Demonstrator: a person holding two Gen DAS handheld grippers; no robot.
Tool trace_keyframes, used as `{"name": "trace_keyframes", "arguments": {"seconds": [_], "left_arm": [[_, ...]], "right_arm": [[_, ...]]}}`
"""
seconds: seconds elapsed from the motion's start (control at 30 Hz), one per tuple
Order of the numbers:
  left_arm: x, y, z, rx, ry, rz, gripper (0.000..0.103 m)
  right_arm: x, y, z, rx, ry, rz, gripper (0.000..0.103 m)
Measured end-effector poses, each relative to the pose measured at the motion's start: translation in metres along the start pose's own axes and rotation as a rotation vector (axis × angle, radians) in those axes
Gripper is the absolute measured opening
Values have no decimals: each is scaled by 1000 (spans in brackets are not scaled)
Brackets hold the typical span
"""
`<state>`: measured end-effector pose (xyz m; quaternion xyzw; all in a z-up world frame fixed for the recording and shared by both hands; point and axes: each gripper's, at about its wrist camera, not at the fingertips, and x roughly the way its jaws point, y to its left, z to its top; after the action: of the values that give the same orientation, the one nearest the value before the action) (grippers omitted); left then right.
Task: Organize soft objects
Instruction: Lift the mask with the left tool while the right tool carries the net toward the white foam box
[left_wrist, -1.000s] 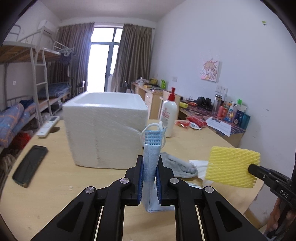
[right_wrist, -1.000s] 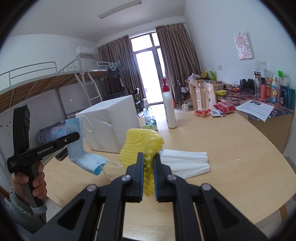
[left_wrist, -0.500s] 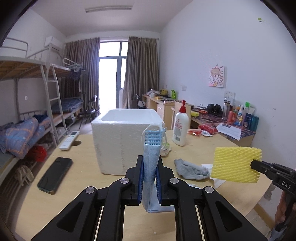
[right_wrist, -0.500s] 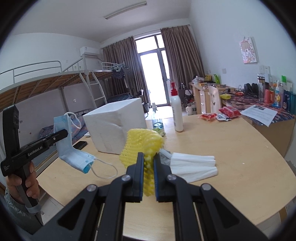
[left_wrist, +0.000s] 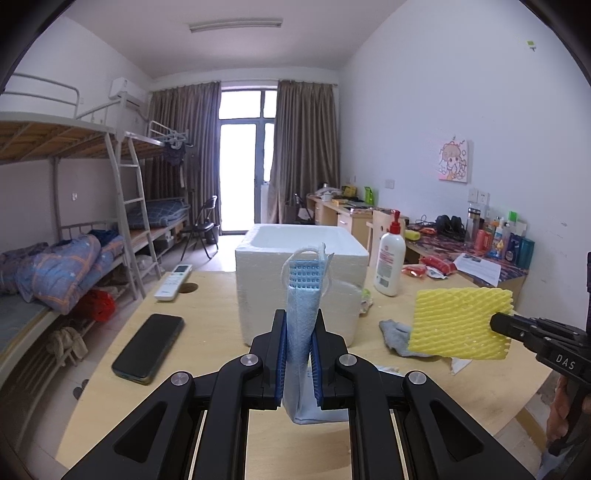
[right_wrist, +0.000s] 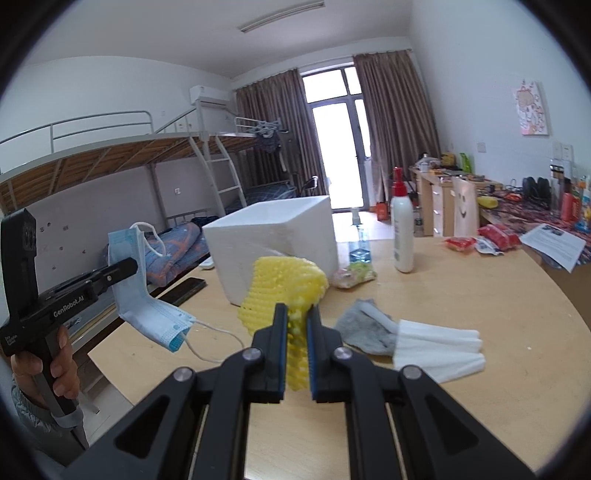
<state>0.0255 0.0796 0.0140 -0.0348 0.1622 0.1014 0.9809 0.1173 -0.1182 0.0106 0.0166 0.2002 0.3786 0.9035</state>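
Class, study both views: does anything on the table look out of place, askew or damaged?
Nothing is spilled or damaged. The gray sock lies crumpled, partly under the white folded foam, and a phone sits askew near the table edge.

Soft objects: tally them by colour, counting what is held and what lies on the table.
Blue: 1, the face mask in the left gripper
Yellow: 1, the foam net in the right gripper
Grey: 1, the sock on the table
White: 1, the folded cloth on the table
Total: 4
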Motion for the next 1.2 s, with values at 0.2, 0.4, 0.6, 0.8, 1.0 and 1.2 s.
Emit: {"name": "trace_keyframes", "arguments": {"seconds": [0.2, 0.4, 0.6, 0.8, 1.0, 1.2], "left_arm": [[-2, 5, 1, 0, -13, 9, 12], [-1, 5, 2, 4, -12, 11, 12], [2, 10, 11, 8, -22, 21, 12], [6, 9, 24, 23, -35, 23, 12], [7, 14, 38, 15, -60, 20, 12], [10, 18, 52, 26, -77, 29, 12]], "right_arm": [[10, 8, 4, -18, 17, 29, 12], [14, 14, 12, -39, 11, 38, 12], [20, 18, 22, -50, 9, 41, 12], [22, 21, 37, -69, -10, 49, 12], [26, 22, 49, -82, -20, 52, 12], [32, 26, 64, -94, -34, 60, 12]]}}
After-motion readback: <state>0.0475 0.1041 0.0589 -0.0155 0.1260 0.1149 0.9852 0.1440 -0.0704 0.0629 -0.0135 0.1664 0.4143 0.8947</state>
